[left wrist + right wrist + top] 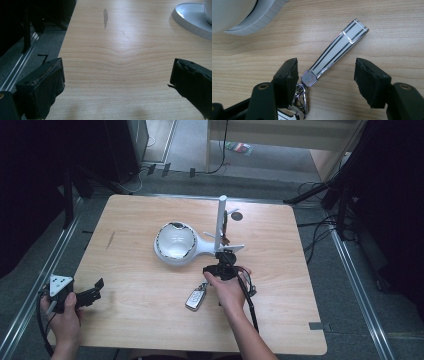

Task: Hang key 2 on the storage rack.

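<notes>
**Wooden bench, key fob waiting between open jaws**

Pale wood grain covers the bench (150, 320), which stands over grey flooring with cables and dark stands around it. Near the bench's middle sits a white stand (175, 242) with a round bowl-like base and an upright post (220, 222) at about 3 o'clock from the bowl.

At roughly 5 o'clock from the stand lies a car key fob (196, 298) with its striped metal strap (339, 50) stretched out flat on the wood. The right gripper (325, 77) is poised over it, jaws spread wide and holding nothing; the strap's small end piece lies just beside the left-hand jaw in the right gripper view, the strap running up between the two.

The step in hand looks like the reach for the strap. Next, the jaws likely need centring on it, then lowering and closing. The flat strap may be hard to get under, and the stand's base is near.

The left gripper (82, 296) rests at the bench's 8 o'clock edge, wide open and empty, well apart from everything.
</notes>
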